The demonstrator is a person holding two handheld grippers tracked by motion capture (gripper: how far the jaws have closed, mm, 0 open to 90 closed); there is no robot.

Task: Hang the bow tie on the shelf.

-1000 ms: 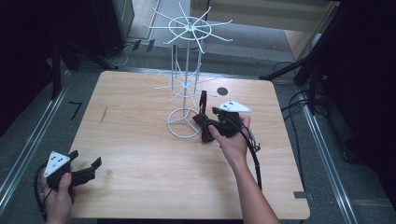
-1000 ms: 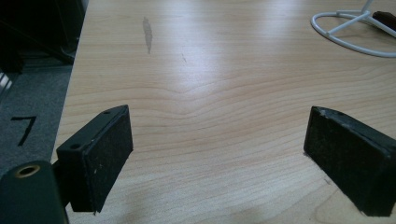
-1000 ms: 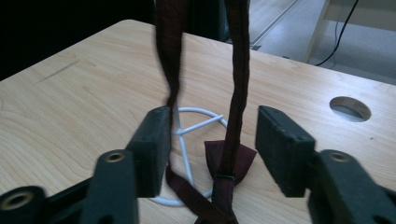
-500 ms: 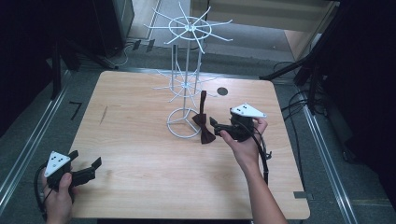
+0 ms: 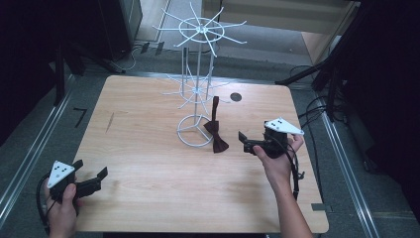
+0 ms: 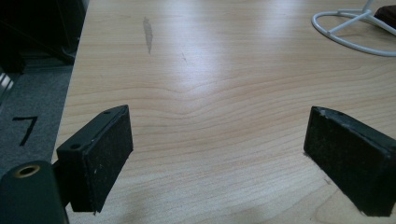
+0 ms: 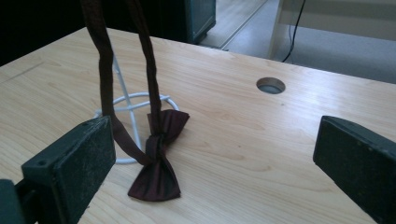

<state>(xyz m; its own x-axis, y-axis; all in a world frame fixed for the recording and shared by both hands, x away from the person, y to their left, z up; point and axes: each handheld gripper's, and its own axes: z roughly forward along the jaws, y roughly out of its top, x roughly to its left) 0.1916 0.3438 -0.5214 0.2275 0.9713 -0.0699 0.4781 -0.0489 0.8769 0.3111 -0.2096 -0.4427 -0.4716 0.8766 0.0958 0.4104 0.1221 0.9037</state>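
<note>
The bow tie (image 5: 216, 130) hangs by its strap from a lower arm of the white wire rack (image 5: 198, 89), its bow resting on the table (image 5: 148, 163) just at 3 o'clock of the rack's ring base. In the right gripper view the bow (image 7: 158, 165) leans against the base ring, with both strap ends rising out of the top of the picture.

The right gripper (image 5: 247, 143) sits at 3 o'clock of the tie, a little apart from it. Its jaws have just been opening; they are released, spread wide, with nothing between the pads. Bare wood lies between the gripper and the tie, and the table's right edge is near behind the hand. A round cable hole (image 5: 236, 97) lies at 1 o'clock of the tie.

The left gripper (image 5: 96, 179) rests at the table's 7 o'clock corner, close to the left and front edges, jaws released and empty. A broad stretch of open tabletop runs from it toward the rack, at its 1 o'clock.
</note>
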